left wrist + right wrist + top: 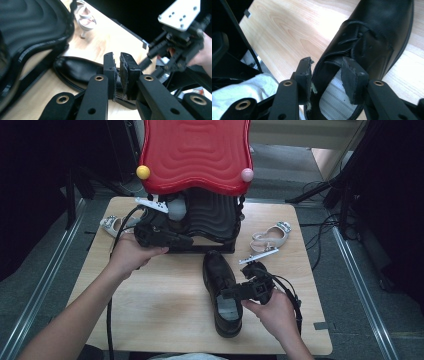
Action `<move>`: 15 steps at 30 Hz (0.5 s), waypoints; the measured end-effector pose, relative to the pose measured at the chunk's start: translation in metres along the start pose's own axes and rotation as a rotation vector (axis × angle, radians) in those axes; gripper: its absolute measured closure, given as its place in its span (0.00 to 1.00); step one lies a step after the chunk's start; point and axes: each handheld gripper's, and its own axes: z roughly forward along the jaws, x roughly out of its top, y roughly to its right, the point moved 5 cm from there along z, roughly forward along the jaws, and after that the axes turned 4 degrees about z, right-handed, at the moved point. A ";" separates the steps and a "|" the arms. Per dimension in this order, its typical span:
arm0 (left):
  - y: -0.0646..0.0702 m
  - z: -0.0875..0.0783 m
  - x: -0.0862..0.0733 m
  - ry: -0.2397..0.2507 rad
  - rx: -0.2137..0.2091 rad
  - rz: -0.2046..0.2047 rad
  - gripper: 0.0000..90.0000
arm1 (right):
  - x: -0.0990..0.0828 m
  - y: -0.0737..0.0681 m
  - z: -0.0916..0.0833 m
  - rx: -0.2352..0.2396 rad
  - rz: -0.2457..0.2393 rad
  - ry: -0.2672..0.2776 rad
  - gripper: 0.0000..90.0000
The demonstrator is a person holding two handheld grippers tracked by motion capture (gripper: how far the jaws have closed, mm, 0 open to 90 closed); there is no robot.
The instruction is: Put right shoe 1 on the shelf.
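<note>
A wooden table [165,295] carries a red-topped, black-shelved rack [195,155] at its far edge. In front of the rack lies a black leather shoe [220,290], toe toward the rack, near the table's middle. A pale sandal [270,237] rests to its right, another pale sandal [112,225] at the far left. The right gripper [328,75] straddles the shoe's collar, one jaw inside and one outside, spread and not pressing. The left gripper [117,67] hangs above the shoe's toe, jaws nearly together on nothing.
</note>
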 end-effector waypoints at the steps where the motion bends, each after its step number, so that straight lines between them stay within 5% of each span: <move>1: 0.000 0.000 0.000 0.000 0.000 0.000 0.92 | 0.000 -0.001 0.002 -0.003 -0.013 0.001 0.68; 15: -0.002 -0.028 0.060 0.028 0.056 0.079 0.92 | -0.016 -0.012 0.037 -0.028 -0.034 -0.079 0.66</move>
